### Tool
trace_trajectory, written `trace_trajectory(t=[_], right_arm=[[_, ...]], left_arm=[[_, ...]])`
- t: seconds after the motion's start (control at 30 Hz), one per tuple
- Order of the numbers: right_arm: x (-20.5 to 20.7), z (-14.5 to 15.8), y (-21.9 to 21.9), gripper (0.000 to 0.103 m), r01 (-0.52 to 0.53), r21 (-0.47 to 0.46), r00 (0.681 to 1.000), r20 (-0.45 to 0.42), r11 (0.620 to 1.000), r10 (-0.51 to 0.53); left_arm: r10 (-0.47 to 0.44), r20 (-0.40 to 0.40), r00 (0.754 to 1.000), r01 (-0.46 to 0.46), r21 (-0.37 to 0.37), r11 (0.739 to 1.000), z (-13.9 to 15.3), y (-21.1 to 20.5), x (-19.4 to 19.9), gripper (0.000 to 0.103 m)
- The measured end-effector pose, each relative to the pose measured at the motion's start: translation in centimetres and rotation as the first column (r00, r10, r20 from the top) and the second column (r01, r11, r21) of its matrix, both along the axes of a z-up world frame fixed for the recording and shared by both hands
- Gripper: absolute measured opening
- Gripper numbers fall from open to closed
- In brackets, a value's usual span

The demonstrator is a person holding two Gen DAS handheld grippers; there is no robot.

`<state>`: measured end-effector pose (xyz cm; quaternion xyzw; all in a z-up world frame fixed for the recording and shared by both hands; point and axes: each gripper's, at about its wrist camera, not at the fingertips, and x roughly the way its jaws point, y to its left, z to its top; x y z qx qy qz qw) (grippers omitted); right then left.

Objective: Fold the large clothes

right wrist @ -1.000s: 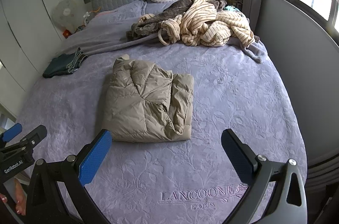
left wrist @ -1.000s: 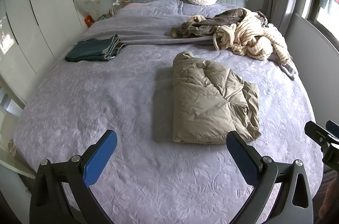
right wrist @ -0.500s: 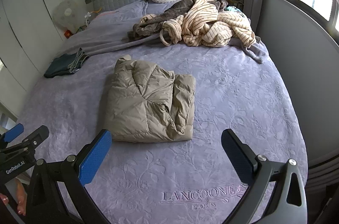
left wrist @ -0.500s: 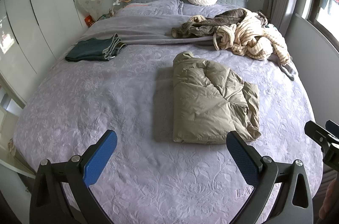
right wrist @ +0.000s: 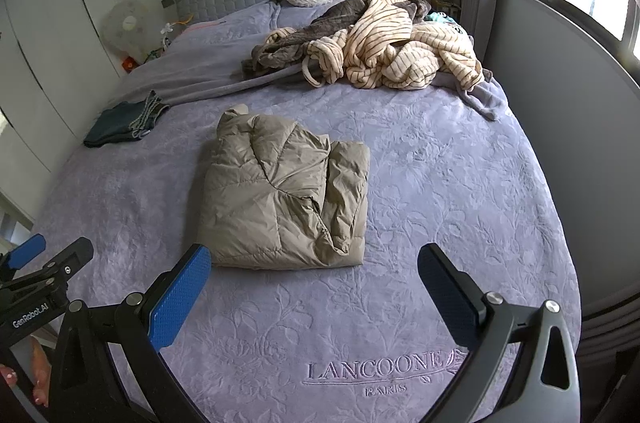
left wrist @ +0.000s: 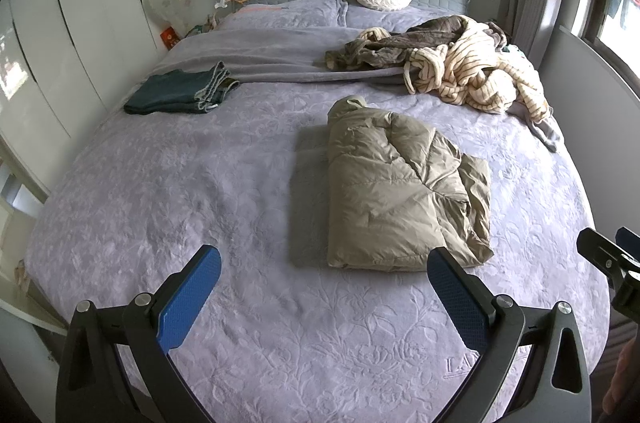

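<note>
1. Left wrist view: my left hand-held gripper (left wrist: 324, 287) hangs over the near edge of the bed (left wrist: 200, 183), jaws wide and empty. The jacket (left wrist: 404, 191) lies folded in mid-bed, ahead and a little right of me, its near hem just beyond my right pad. The jeans (left wrist: 180, 93) sit folded far left; the robes (left wrist: 460, 67) lie in a loose heap near the headboard, right side. The tip of the other gripper shows at the right edge.

2. Right wrist view: my right hand-held gripper (right wrist: 314, 287) is also spread wide, holding nothing. The jacket (right wrist: 286, 201) sits ahead and slightly left, its near hem just past my left pad. The robes (right wrist: 384, 43) are well beyond it, tangled, striped over brown.

3. I judge the jacket done, so the step in hand is to move it aside or fetch a robe.
   - If I shift the jacket, I take both near corners together and slide it flat, since the puffy layers look apt to spring open.
   - For the heap, I would pinch only the striped robe at a collar or shoulder and lift it free before spreading it on the bare bed.
</note>
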<state>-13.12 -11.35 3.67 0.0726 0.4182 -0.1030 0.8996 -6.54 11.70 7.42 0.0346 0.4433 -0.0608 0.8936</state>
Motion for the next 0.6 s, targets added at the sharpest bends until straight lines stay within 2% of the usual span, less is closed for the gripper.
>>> trace_trajectory(t=[0.6], right_arm=[[-0.22,-0.06,0.40,0.103,0.009,0.001,1.000,0.002,1.000,-0.009]], left_arm=[[-0.004,-0.001,1.000,0.004,-0.002,1.000,-0.06,-0.32,0.17,0.103]])
